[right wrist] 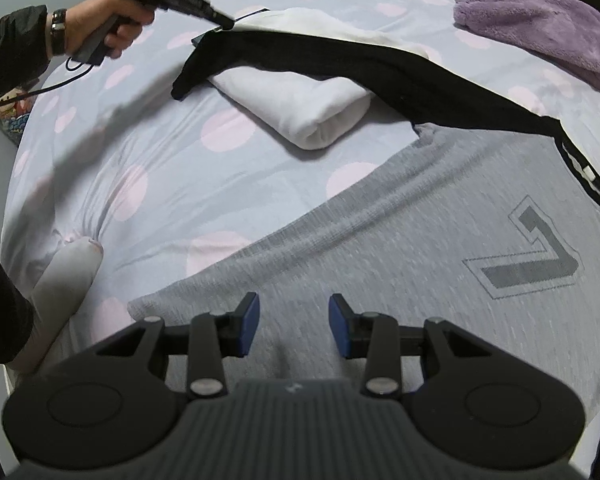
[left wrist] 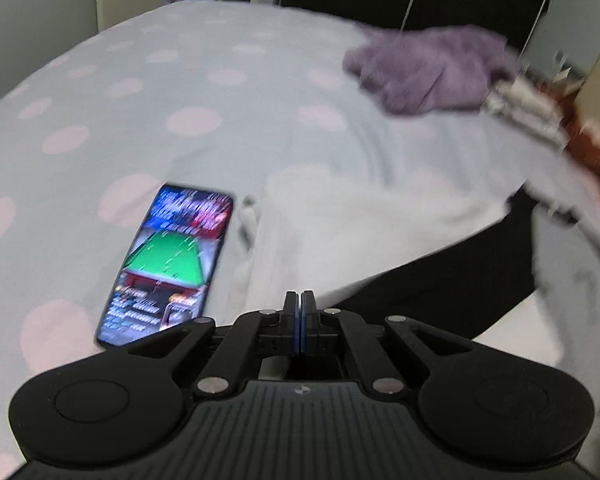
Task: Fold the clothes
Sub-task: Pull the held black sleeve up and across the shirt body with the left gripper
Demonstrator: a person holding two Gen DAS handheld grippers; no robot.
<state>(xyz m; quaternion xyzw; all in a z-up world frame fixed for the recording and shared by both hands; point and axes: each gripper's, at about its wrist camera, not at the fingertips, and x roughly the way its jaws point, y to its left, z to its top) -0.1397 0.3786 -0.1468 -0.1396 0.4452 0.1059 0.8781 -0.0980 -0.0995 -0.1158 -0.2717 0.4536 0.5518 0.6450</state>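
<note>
While the left gripper (right wrist: 224,24) is clamped on the black sleeve (right wrist: 300,56) near the bed's (right wrist: 160,152) far edge, our right gripper (right wrist: 293,320) hovers with jaws apart (nothing between them) over the grey shirt (right wrist: 380,248) at the near edge.

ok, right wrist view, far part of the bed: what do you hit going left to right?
Hand gripping the left gripper's handle → left gripper pinching the black sleeve → folded white cloth → fuzzy purple towel.
</note>
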